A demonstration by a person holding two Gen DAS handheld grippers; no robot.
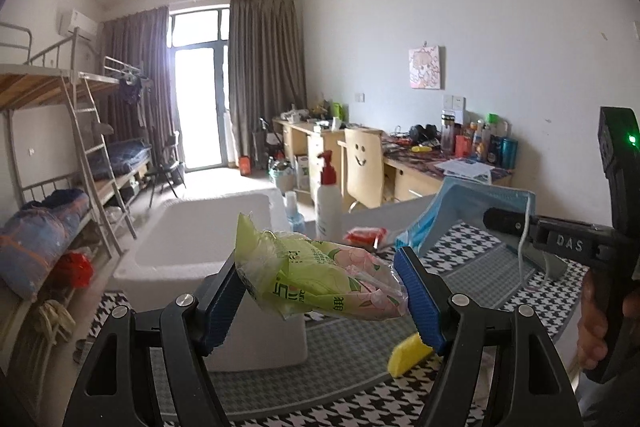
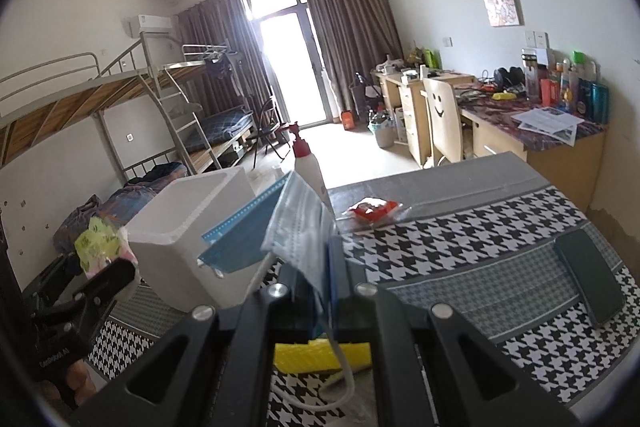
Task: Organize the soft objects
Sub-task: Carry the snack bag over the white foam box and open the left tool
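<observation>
Grippers are both gripping: left gripper (image 1: pixel 320 279) is clamping the tissue pack (image 1: pixel 316 267) wide, right gripper (image 2: pixel 316 291) is pinching the face mask (image 2: pixel 296 227) nearly shut.

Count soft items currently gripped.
2. Tissue pack between the left gripper fingers; face mask pinched in the right gripper. Yellow sponge lies loose on the table.

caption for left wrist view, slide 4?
Left tool grips a tissue pack before the white foam box; right tool holds a face mask.
</observation>
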